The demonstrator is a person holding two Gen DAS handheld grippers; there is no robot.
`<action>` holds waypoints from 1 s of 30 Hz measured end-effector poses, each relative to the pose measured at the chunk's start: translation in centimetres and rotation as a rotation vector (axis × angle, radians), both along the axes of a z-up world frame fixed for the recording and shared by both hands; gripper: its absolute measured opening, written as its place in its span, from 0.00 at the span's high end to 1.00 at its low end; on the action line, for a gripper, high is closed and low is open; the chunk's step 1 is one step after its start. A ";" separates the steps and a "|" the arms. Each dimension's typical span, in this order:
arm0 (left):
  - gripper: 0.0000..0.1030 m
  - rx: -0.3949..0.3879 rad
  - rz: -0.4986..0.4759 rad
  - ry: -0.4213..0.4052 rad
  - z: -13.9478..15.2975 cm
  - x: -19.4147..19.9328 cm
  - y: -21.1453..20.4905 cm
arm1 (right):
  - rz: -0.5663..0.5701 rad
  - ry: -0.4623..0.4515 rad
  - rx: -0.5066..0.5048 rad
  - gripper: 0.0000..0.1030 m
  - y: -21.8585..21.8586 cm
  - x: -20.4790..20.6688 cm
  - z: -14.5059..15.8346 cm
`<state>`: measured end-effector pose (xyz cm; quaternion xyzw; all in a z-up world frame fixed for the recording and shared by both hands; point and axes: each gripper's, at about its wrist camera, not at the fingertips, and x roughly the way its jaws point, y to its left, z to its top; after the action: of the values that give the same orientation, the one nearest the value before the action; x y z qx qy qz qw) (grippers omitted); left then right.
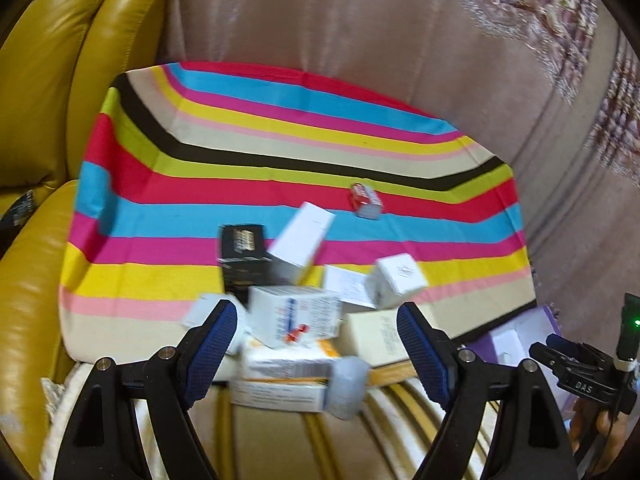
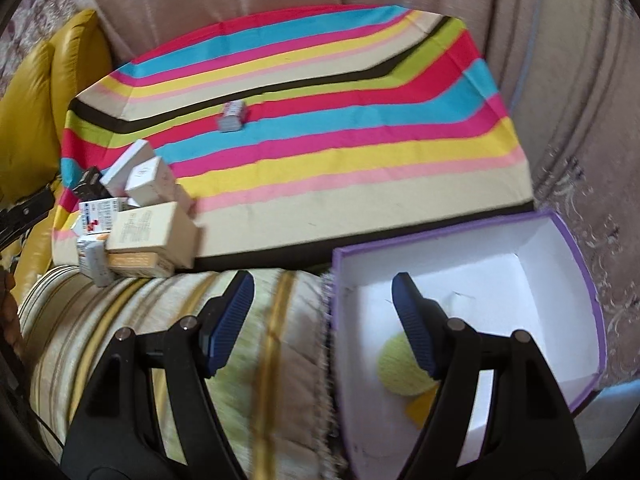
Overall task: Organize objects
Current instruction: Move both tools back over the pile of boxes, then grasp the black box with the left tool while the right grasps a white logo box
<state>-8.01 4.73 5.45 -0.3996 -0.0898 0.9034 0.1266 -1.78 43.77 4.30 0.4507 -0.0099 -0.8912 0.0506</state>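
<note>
A pile of several small boxes [image 1: 296, 316] lies at the near edge of the striped cloth [image 1: 280, 152]; it also shows in the right wrist view [image 2: 136, 220]. A grey roll [image 1: 347, 388] leans at the pile's front. A small red and grey box [image 1: 366, 200] lies alone further back. My left gripper [image 1: 318, 344] is open and empty, its fingers either side of the pile's front. My right gripper [image 2: 322, 320] is open and empty, above the left wall of a purple box [image 2: 560, 240] that holds a yellow-green ball [image 2: 400, 368].
A yellow leather sofa [image 1: 48, 80] stands to the left. A striped cushion [image 2: 160, 340] lies under both grippers. A patterned carpet [image 1: 540, 20] surrounds the cloth. The purple box shows at the right of the left wrist view [image 1: 516, 336].
</note>
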 end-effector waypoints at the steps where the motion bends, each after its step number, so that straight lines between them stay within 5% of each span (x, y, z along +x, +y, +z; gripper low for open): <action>1: 0.19 -0.006 0.003 -0.008 -0.1 -0.4 -0.4 | 0.016 0.004 0.002 0.27 -0.7 -0.2 0.2; 16: 0.20 0.033 0.024 -0.165 -3.1 -7.3 -2.6 | 0.249 0.019 0.026 0.23 -12.0 -4.1 1.0; 20: 0.29 0.073 0.021 -0.194 -4.3 -8.2 -3.2 | 0.297 0.007 0.046 0.23 -14.9 -5.6 0.1; 24: 0.51 0.136 0.018 -0.206 -5.4 -8.7 -4.3 | 0.307 -0.008 0.067 0.23 -16.7 -6.9 -1.0; 30: 0.53 0.267 0.042 -0.177 -5.9 -8.5 -6.7 | 0.291 -0.020 0.093 0.23 -17.9 -8.3 -2.2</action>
<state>-16.54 -1.96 -0.43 -0.4553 -0.2280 0.8472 0.1515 -10.03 25.89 2.15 0.4581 0.0964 -0.8693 0.1584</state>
